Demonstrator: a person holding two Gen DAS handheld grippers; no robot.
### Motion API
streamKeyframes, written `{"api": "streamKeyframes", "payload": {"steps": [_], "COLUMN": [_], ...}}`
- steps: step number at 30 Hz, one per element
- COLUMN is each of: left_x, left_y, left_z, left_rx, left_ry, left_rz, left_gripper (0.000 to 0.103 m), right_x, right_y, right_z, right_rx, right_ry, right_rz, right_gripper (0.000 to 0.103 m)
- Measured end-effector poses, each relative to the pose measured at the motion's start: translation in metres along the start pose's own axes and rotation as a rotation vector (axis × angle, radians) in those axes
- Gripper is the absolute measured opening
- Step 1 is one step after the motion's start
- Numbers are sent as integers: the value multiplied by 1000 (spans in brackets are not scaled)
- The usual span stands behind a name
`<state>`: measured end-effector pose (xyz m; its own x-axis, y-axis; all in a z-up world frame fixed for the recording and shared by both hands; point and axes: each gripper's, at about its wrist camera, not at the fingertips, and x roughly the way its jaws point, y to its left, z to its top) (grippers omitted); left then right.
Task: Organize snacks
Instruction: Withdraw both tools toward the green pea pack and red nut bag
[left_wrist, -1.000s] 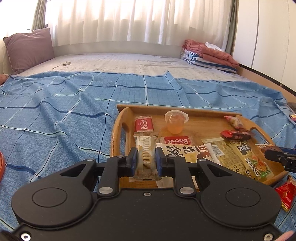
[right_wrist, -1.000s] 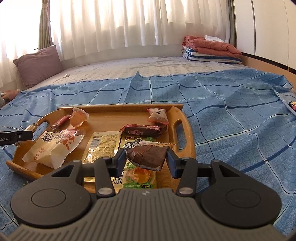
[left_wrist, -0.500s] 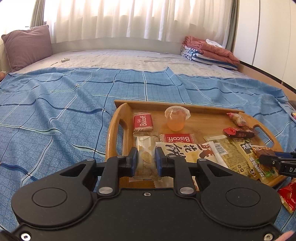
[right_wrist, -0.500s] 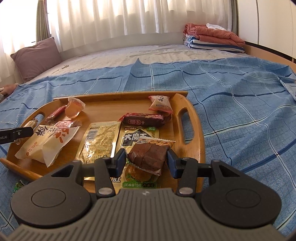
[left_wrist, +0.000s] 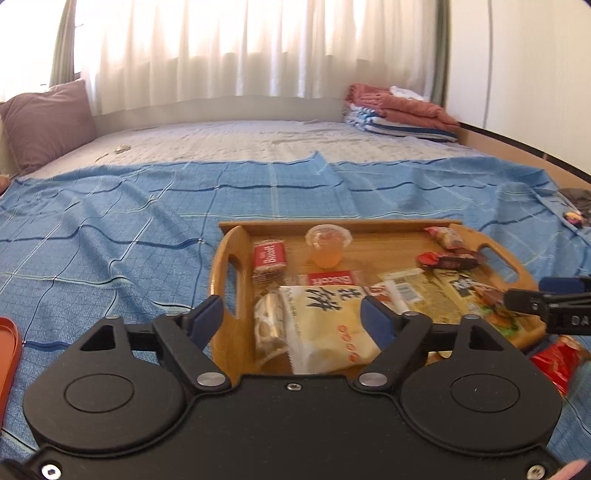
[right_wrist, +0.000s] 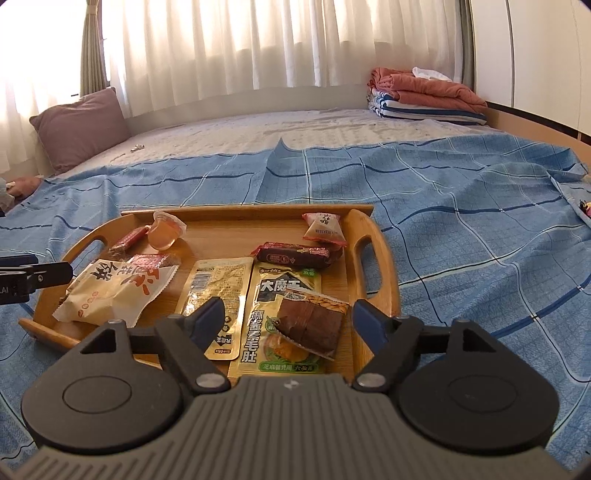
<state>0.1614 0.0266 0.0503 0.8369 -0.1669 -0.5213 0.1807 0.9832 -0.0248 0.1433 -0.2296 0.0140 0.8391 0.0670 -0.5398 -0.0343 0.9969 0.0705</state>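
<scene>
The left gripper (left_wrist: 291, 314) has just been opened wide above the wooden tray (left_wrist: 221, 291); nothing is gripped. The right gripper (right_wrist: 288, 317) has likewise just been spread, and the brown packet (right_wrist: 310, 325) at its 12 o'clock lies released.

Sunlit white curtains (left_wrist: 258, 51), blue checked bedspread (left_wrist: 110, 229), mauve pillow (left_wrist: 44, 122)

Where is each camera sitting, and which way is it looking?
Left wrist: sits on the left gripper, looking forward and down over the wooden tray from its left end; its own open fingers show, and the right gripper's tip at the right edge.
Right wrist: sits on the right gripper, looking over the tray's right end; its own open fingers show, and the left gripper's tip at the left edge.
Shared: tray, jelly cup, blue blanket, curtains.
</scene>
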Motion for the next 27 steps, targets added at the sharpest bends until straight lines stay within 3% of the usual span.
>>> {"api": "streamKeyframes", "payload": {"steps": [12,19,27], "left_x": [-48,-59,-47], "left_y": [-20,-38,-49], "left_z": [-25,-51,-67], "left_rx": [-15,11,-21], "left_ry": [-1,1,63], "left_rz": [-71,-72,-68], "left_gripper": [90,92,92], "right_x": [-39,-42,-33], "right_y": [-6,-8,-11], "right_z": [-24,-50,-69], "right_rx": [-43,-88,-61], "right_ry": [-39,9,45], "right_rz": [-43,-55,-66], "right_gripper": [103,103,103]}}
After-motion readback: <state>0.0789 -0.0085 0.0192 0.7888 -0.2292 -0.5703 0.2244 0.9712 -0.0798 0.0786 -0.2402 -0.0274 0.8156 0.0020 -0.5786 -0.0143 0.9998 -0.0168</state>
